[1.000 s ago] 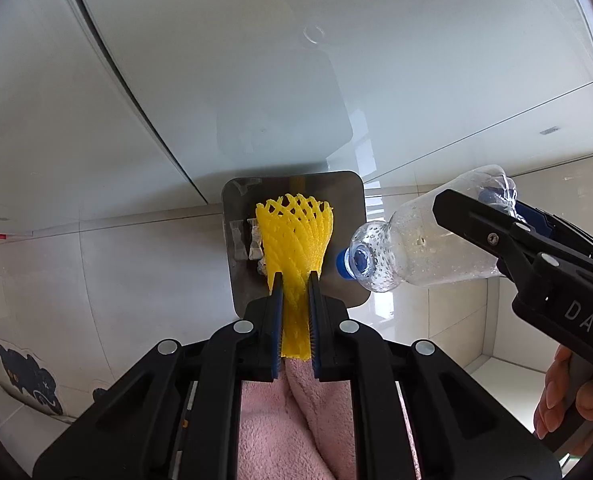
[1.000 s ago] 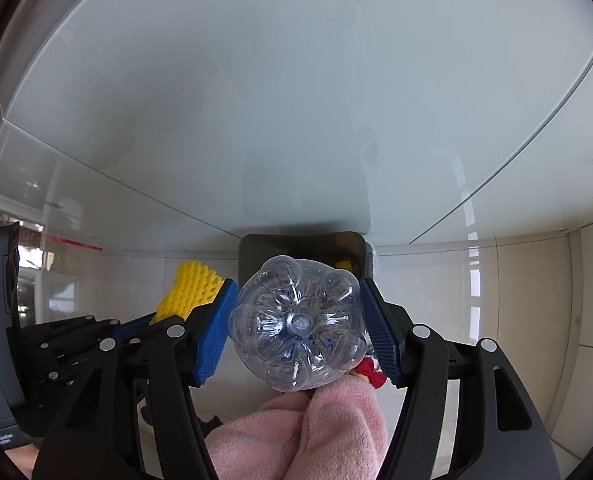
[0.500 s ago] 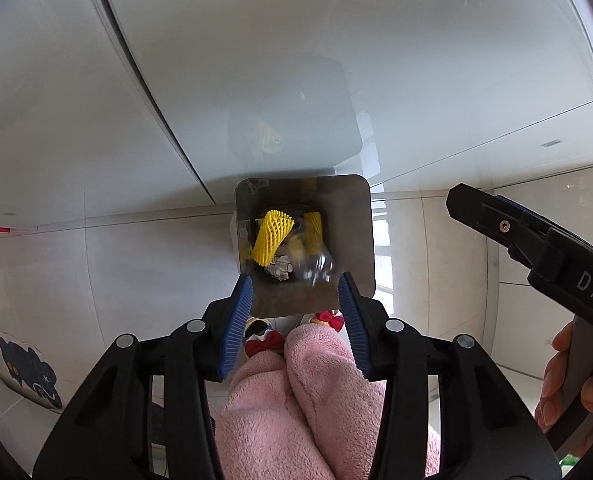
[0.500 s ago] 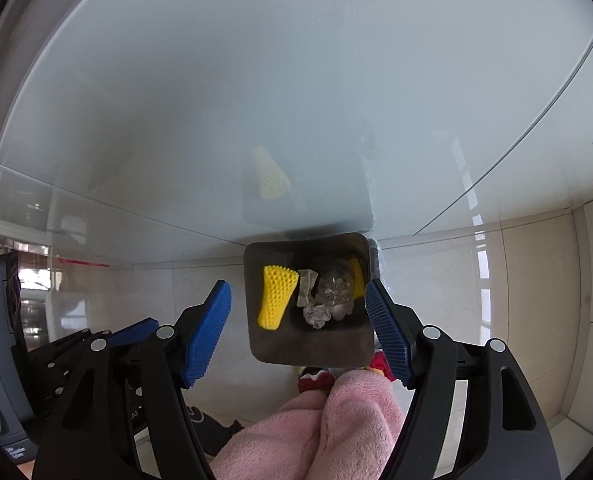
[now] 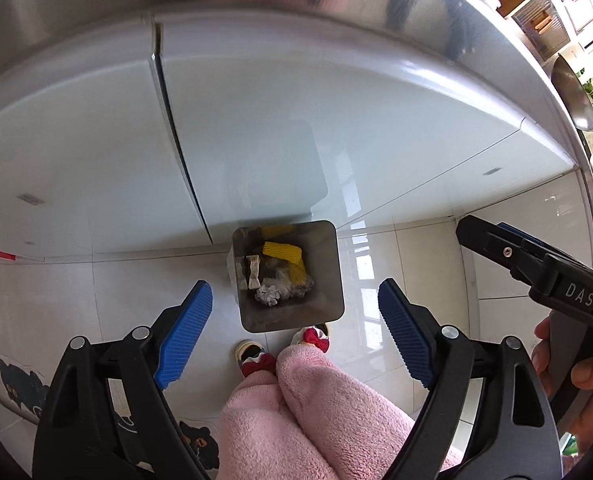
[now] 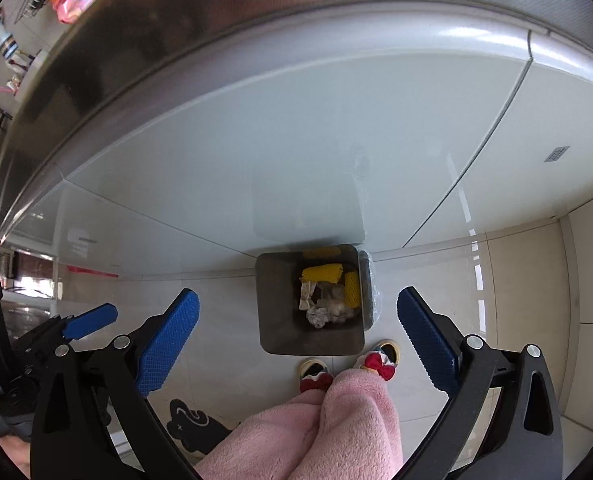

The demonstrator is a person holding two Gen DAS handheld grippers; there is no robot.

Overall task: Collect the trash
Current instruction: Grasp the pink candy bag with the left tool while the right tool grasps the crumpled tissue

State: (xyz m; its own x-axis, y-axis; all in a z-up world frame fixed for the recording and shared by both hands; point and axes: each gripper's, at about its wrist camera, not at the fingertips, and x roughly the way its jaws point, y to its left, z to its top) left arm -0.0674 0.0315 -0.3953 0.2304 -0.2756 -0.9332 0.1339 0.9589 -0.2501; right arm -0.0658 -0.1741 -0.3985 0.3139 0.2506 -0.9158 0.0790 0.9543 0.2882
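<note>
A square metal trash bin (image 5: pixel 328 304) (image 6: pixel 272 312) stands on the tiled floor against a white cabinet. Inside lie yellow foam nets (image 5: pixel 282 250) (image 6: pixel 321 273), crumpled paper (image 5: pixel 268 294) (image 6: pixel 316 316) and a clear plastic bottle (image 5: pixel 292 284), hard to make out. My left gripper (image 5: pixel 294 326) is open and empty, high above the bin. My right gripper (image 6: pixel 298 338) is open and empty, also high above it, and shows at the right of the left wrist view (image 5: pixel 536 268).
White glossy cabinet doors (image 5: pixel 256 128) under a steel counter edge (image 6: pixel 256 20) rise behind the bin. The person's pink trouser legs (image 5: pixel 316 412) and slippers with red bows (image 5: pixel 316 338) stand just before the bin. A black cat floor sticker (image 5: pixel 16 384) lies at left.
Both grippers opened and dropped the yellow foam net and the bottle into the bin. Both have since risen, so the bin looks smaller and the counter edge has come into view.
</note>
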